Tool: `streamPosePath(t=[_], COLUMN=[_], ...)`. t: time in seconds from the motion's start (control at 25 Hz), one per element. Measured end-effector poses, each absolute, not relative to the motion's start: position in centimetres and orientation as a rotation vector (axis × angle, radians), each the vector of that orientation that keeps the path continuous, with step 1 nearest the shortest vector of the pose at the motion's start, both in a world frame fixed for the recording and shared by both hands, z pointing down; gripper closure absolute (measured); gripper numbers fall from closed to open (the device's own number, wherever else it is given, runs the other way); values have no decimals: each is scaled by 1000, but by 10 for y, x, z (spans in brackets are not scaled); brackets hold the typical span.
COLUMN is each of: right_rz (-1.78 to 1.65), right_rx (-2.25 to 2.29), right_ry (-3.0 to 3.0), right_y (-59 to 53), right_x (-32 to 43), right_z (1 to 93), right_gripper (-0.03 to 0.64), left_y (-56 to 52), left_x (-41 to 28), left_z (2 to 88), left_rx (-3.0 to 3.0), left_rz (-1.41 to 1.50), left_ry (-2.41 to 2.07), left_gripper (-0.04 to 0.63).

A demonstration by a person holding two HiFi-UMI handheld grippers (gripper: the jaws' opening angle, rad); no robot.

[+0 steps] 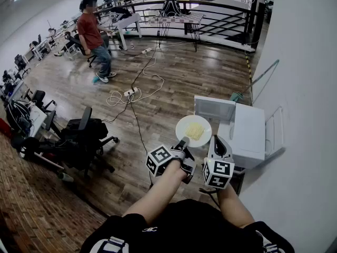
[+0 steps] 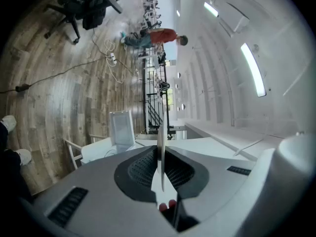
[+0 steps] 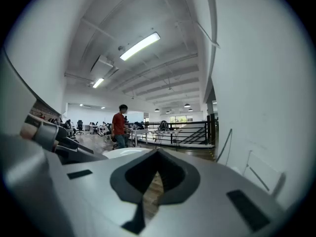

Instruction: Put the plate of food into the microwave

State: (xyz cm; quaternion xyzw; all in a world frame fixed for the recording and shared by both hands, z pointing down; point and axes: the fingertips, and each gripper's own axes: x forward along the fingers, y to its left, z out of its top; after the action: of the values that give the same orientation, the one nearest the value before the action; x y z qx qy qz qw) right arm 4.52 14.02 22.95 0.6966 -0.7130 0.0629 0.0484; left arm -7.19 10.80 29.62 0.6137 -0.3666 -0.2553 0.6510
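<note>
A white plate [image 1: 185, 124] with yellow food [image 1: 195, 131] hangs level in front of me, with my left gripper [image 1: 182, 143] shut on its near rim. In the left gripper view the plate [image 2: 160, 147] shows edge-on, pinched between the jaws of that gripper [image 2: 161, 169]. The white microwave [image 1: 248, 132] stands just right of the plate, and its door [image 1: 214, 108] is swung open towards the room. My right gripper [image 1: 218, 139] hangs shut and holds nothing, close to the microwave's front corner. In the right gripper view the shut gripper [image 3: 157, 155] has the plate [image 3: 123, 153] to its left.
A person in a red shirt [image 1: 93, 36] walks at the far left. Black office chairs [image 1: 79, 136] stand to my left, and cables with a power strip [image 1: 129, 93] lie on the wooden floor. A white wall [image 1: 305, 88] runs along the right and a black railing [image 1: 210, 15] at the back.
</note>
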Motion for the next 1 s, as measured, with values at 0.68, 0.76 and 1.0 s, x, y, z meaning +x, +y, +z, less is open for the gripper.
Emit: streamPosePath(t=[0.68, 0.76, 1.0], right_rz=[239, 250, 255], right_rx=[2162, 2149, 2125], right_ry=[-2158, -2162, -2182], right_y=[125, 121, 106], right_x=[6, -7, -59], right_z=[237, 239, 247], right_gripper=[611, 611, 611], left_y=[99, 97, 89], left_x=[-116, -128, -181], left_z=[300, 300, 304], left_rx=[1397, 1395, 1398], left_rz=[-593, -600, -620], left_ry=[-847, -848, -872], left_gripper=[572, 574, 572])
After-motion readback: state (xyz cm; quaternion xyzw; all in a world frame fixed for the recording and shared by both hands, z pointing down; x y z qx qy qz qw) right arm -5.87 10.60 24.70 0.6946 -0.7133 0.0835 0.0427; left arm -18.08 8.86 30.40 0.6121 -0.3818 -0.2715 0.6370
